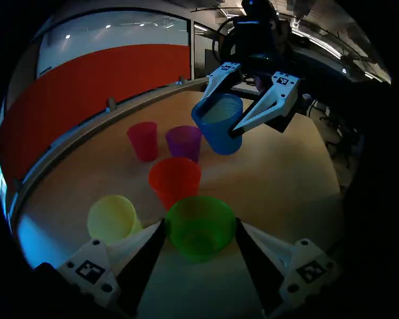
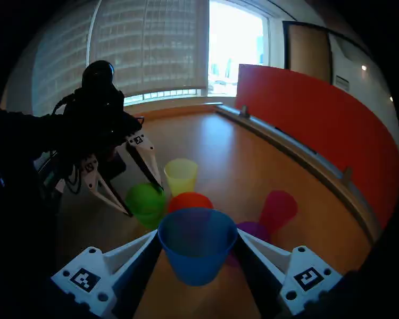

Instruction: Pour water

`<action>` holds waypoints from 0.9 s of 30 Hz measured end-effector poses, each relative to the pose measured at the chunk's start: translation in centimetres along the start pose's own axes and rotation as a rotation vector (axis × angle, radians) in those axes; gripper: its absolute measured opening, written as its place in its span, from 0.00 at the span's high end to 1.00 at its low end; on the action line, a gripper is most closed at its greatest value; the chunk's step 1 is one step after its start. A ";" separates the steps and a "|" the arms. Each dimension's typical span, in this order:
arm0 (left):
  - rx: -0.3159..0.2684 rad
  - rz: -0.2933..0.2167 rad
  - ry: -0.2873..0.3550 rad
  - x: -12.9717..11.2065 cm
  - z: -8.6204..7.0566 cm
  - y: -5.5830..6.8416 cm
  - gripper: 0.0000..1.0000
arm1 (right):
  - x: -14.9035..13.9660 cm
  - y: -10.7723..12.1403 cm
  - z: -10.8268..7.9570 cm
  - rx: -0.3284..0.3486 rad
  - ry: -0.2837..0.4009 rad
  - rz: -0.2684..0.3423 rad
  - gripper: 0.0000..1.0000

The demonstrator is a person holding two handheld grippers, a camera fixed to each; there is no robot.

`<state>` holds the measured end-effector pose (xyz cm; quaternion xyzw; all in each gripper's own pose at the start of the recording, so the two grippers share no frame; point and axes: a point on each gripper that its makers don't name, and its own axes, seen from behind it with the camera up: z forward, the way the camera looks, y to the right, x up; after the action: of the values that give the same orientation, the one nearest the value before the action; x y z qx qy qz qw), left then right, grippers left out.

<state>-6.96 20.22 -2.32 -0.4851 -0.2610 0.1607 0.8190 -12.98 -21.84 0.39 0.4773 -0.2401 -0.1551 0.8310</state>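
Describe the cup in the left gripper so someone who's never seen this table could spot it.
Look at the wooden table beside the red wall. In the huddle of cups there, it is between the fingers of the left gripper, next to the yellow cup and orange cup. It is the only green cup.

The left gripper view rides on the left tool (image 1: 199, 226), low over the bench (image 1: 284, 175), and looks forward along its two fingers; the green cup (image 1: 200, 234) clasped between them sits very near the lens. It faces the red wall panel (image 1: 93, 85) and the right tool (image 1: 218, 118) farther off. The right gripper view rides higher, looking down past the blue cup (image 2: 197, 255) it grips, toward the windows (image 2: 146, 48). The two views face each other and share the cluster of cups (image 2: 189, 202), the bench, the red wall panel and each other's tool
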 end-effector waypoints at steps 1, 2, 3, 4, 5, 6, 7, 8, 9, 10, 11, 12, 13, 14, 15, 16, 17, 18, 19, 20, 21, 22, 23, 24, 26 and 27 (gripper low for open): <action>0.001 -0.002 0.001 -0.1 0.0 0.0 0.11 | 0.0 0.0 0.0 0.001 -0.001 0.000 0.09; 0.002 -0.003 0.002 -0.1 0.1 0.0 0.11 | -0.1 -0.1 0.1 0.001 -0.003 -0.001 0.09; 0.002 -0.005 0.003 -0.1 0.1 0.0 0.11 | -0.1 -0.1 0.1 0.001 -0.004 -0.001 0.09; 0.002 -0.008 0.005 -0.2 0.1 0.0 0.11 | -0.1 -0.1 0.1 0.000 -0.005 -0.001 0.09; 0.001 -0.010 0.007 -0.2 0.1 0.0 0.11 | -0.2 0.0 0.1 -0.001 -0.006 -0.002 0.09; 0.001 -0.012 0.008 -0.2 0.1 0.0 0.11 | -0.2 0.0 0.2 -0.001 -0.007 -0.002 0.09; 0.000 -0.014 0.009 -0.3 0.0 0.0 0.11 | -0.2 0.0 0.2 -0.001 -0.009 -0.001 0.09; 0.000 -0.016 0.010 -0.4 0.0 0.0 0.11 | -0.3 0.0 0.2 -0.001 -0.010 0.000 0.09; 0.000 -0.018 0.011 -0.4 0.0 0.0 0.11 | -0.3 0.0 0.3 -0.001 -0.011 0.000 0.09; 0.000 -0.021 0.013 -0.5 -0.1 0.0 0.11 | -0.4 -0.1 0.3 -0.001 -0.013 0.000 0.09; 0.001 -0.024 0.014 -0.6 -0.1 -0.1 0.11 | -0.5 -0.1 0.4 0.000 -0.015 0.000 0.09; 0.001 -0.026 0.015 -0.6 -0.1 -0.1 0.11 | -0.6 -0.1 0.4 0.000 -0.017 0.000 0.09; 0.000 -0.028 0.016 -0.6 -0.1 -0.1 0.11 | -0.8 -0.1 0.5 0.000 -0.020 -0.001 0.09; 0.000 -0.029 0.016 -0.7 -0.1 -0.1 0.11 | -0.9 -0.2 0.6 -0.001 -0.022 -0.001 0.09; 0.000 -0.030 0.016 -0.7 -0.1 -0.1 0.11 | -1.0 -0.2 0.6 0.001 -0.025 -0.001 0.09; -0.001 -0.030 0.016 -0.7 -0.1 0.0 0.10 | -1.2 -0.3 0.7 0.002 -0.028 -0.001 0.09; -0.001 -0.029 0.015 -0.7 -0.1 0.0 0.10 | -1.3 -0.4 0.8 0.004 -0.030 -0.001 0.09; -0.002 -0.031 0.014 -0.7 -0.2 0.0 0.08 | -1.4 -0.4 0.9 0.006 -0.032 -0.001 0.09; -0.005 -0.033 0.013 -0.8 -0.2 0.1 0.07 | -1.6 -0.5 1.0 0.008 -0.034 -0.001 0.09; -0.006 -0.036 0.011 -0.8 -0.2 0.1 0.04 | -1.7 -0.6 1.1 0.009 -0.036 -0.001 0.09; -0.010 -0.039 0.010 -0.8 -0.2 0.2 0.01 | -1.8 -0.6 1.1 0.011 -0.038 0.000 0.09; -0.015 -0.044 0.009 -0.9 -0.2 0.3 0.01 | -2.0 -0.7 1.3 0.012 -0.041 0.001 0.09; -0.019 -0.048 0.009 -0.9 -0.2 0.4 0.01 | -2.1 -0.7 1.4 0.014 -0.043 0.002 0.09; -0.022 -0.050 0.009 -0.9 -0.2 0.4 0.01 | -2.2 -0.8 1.5 0.015 -0.046 0.003 0.09; -0.025 -0.056 0.010 -0.9 -0.3 0.5 0.01 | -2.5 -0.9 1.7 0.019 -0.050 0.006 0.09; -0.025 -0.058 0.010 -0.9 -0.4 0.5 0.01 | -2.6 -0.9 1.8 0.021 -0.052 0.007 0.09</action>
<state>-7.50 19.70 -3.12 -0.4882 -0.2727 0.1311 0.8186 -16.18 -22.31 -0.32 0.4810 -0.2650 -0.1620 0.8198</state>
